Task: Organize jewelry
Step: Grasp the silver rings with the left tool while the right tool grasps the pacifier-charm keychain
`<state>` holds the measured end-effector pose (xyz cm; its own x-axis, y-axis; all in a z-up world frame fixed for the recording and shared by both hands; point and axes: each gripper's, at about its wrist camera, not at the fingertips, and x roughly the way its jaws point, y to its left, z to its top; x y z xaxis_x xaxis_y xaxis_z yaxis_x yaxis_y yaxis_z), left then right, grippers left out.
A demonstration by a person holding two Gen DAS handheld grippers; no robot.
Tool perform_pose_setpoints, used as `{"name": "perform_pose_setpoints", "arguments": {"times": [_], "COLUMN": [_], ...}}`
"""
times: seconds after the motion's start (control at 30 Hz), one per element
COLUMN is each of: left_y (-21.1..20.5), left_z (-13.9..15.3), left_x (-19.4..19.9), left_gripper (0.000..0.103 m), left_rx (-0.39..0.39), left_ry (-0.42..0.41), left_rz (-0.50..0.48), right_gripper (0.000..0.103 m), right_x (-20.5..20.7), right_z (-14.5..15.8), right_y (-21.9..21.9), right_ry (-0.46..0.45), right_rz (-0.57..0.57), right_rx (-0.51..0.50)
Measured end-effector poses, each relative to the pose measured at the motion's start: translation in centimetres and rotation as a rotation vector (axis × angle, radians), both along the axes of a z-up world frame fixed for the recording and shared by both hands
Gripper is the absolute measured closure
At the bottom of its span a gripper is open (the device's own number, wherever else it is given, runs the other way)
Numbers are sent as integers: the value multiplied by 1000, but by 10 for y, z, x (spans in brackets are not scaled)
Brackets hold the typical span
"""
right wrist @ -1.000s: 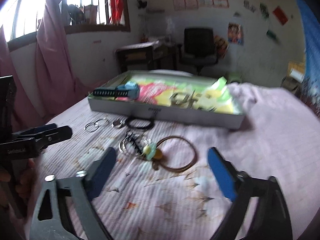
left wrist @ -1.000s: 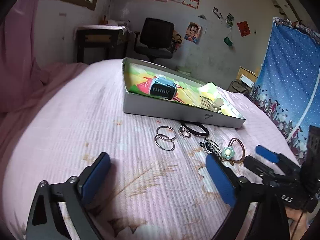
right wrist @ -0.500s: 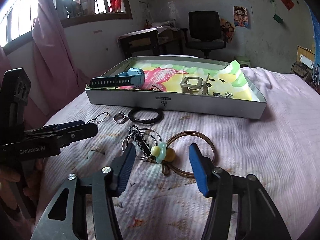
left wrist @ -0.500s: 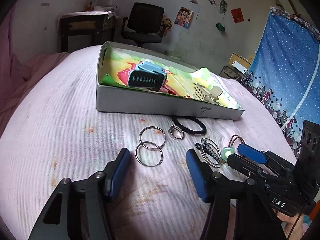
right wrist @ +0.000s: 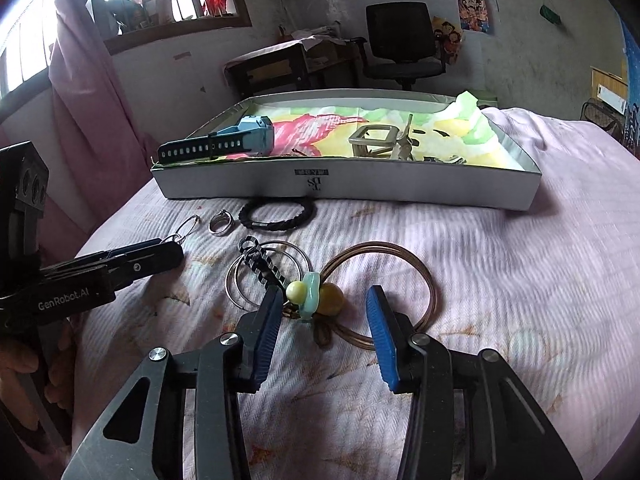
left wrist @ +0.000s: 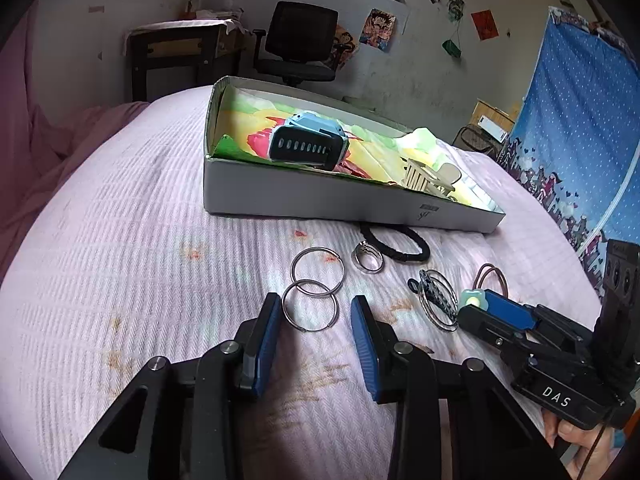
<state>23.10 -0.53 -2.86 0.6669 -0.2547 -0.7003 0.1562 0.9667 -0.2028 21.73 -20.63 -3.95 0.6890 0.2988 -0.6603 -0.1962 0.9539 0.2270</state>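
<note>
Pink woven bedspread point(left wrist: 120, 248) holds a shallow white cardboard box point(left wrist: 320, 200); jewelry lies before it. Left gripper point(left wrist: 314, 322) and right gripper point(right wrist: 320, 316) both gape open. Black office chair point(right wrist: 404, 40) stands behind the box.

A black office chair point(left wrist: 301, 40) is being shown at twelve o'clock beside a dark wooden desk point(left wrist: 180, 54) at eleven, posters point(left wrist: 378, 30) are being displayed on the wall, and a blue starred curtain point(left wrist: 580, 120) is being seen at two o'clock.
</note>
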Motion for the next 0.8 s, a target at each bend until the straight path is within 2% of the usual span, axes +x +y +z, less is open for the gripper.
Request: {"name": "perform_pose_setpoints", "arguments": {"times": [0.07, 0.13, 0.23, 0.8], "left_y": [0, 1, 1, -4], "left_z": [0, 0, 1, 11], "left_x": [-1, -1, -3, -18], "left_gripper": [76, 76, 77, 77], "left_rx": [4, 0, 3, 25], "left_ry": [-3, -5, -13, -95], "left_rz": [2, 2, 2, -40], "right_gripper": [64, 65, 77, 77], "right_x": [1, 1, 1, -6], "right_z": [0, 0, -1, 3], "right_y": [-1, -1, -2, -3], "right_ry": [1, 0, -3, -47], "right_rz": [-1, -1, 12, -2], "right_rx": [3, 0, 8, 27]}}
